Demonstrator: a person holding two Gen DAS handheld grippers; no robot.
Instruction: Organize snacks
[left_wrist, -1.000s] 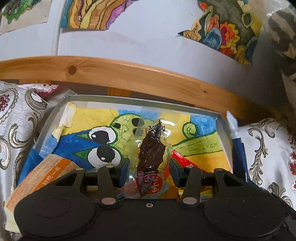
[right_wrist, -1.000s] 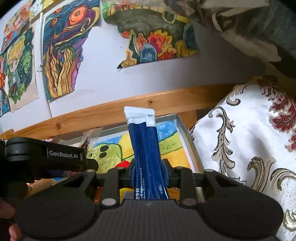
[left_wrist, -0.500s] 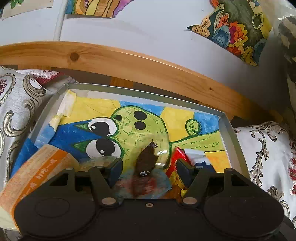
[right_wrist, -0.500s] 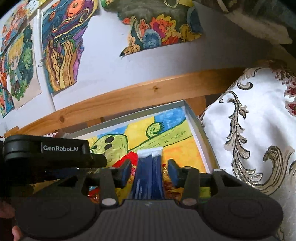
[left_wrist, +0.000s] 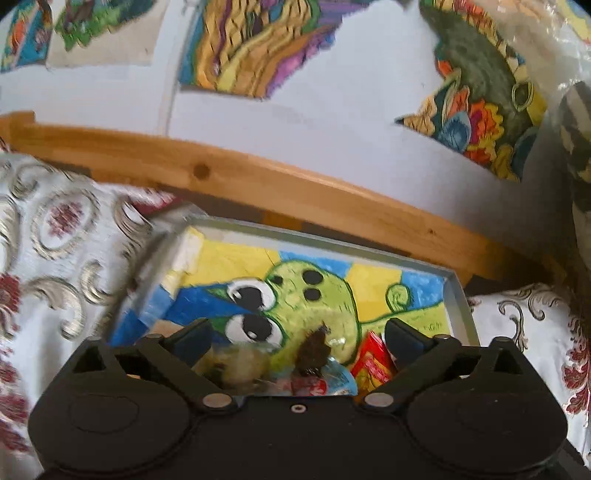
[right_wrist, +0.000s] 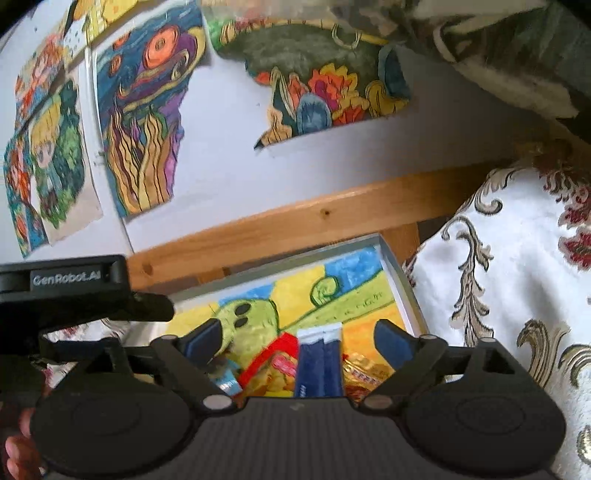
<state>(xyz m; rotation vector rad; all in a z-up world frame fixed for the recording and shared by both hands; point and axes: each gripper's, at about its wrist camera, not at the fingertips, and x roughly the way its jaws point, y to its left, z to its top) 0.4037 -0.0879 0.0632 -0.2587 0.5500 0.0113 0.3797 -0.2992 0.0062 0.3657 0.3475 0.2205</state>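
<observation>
A grey-rimmed box (left_wrist: 458, 295) with a green cartoon drawing on its floor lies on a patterned cloth. In the left wrist view a clear packet with a dark brown snack (left_wrist: 314, 350) rests in the box beside a red packet (left_wrist: 373, 363). My left gripper (left_wrist: 297, 339) hangs open above them, holding nothing. In the right wrist view the blue stick packet (right_wrist: 319, 360) lies in the box (right_wrist: 402, 284) on red and gold packets (right_wrist: 275, 363). My right gripper (right_wrist: 297, 339) is open around it, fingers apart from its sides.
A wooden rail (left_wrist: 295, 188) runs behind the box, below a white wall with coloured drawings (right_wrist: 144, 122). White cloth with gold and red patterns (right_wrist: 517, 295) surrounds the box. The other gripper's body (right_wrist: 66, 284) and a hand (right_wrist: 18, 454) show at left in the right wrist view.
Both grippers have opened wide and let go: the brown snack packet and the blue stick packet now lie in the box. Both cameras have pulled back and tilted up.
</observation>
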